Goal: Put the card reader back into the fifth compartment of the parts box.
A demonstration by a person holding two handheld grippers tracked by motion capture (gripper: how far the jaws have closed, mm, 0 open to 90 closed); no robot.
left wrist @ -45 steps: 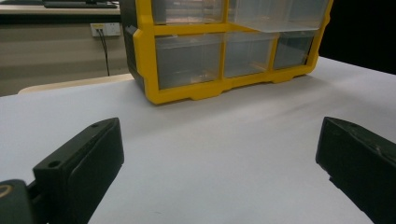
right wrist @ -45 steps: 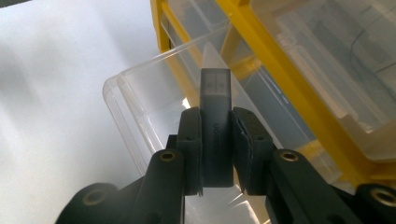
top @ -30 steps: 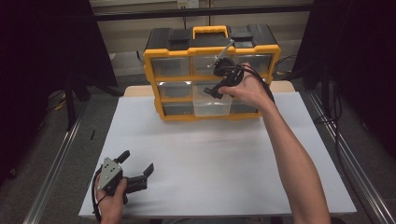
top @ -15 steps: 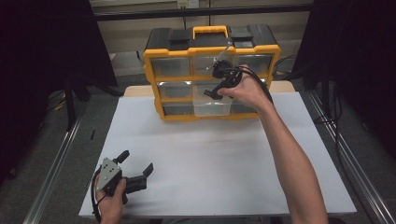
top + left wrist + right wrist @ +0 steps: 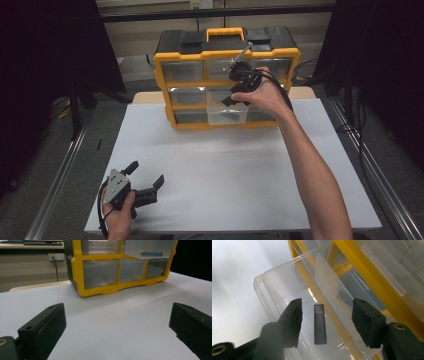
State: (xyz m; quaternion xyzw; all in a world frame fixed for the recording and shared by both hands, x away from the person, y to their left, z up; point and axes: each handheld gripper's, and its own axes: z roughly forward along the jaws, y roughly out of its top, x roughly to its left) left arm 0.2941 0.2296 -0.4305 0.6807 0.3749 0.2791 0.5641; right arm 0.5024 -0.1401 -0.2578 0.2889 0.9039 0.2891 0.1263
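clear plastic surrounds the work: a pulled-out drawer [image 5: 287,297] of the yellow organizer [image 5: 226,55] sits right beneath the right gripper [image 5: 325,315], and a small dark grey stick [image 5: 320,323] lies flat on the drawer's floor, between the two jaws and touching neither. those jaws have just been opening and now stand fairly wide, with clear gaps on both sides of the stick, holding nothing. a thin clear divider [image 5: 327,277] rises just beyond the stick, slanting toward the organizer's yellow frame, which runs close past the far jaw. in the high view the right gripper [image 5: 235,92] hangs over the open drawer [image 5: 226,116] at the middle of the bottom row, the hand [image 5: 265,95] behind it tilting it downward, with the organizer's front close ahead of it.

the left gripper [image 5: 146,177] rests low at the near left corner of the white table [image 5: 235,175], well apart from the organizer. its jaws stand wide with nothing between them but bare table, and in the left gripper view the organizer [image 5: 100,290] stands well ahead, the open drawer [image 5: 147,250] jutting out at the upper right.
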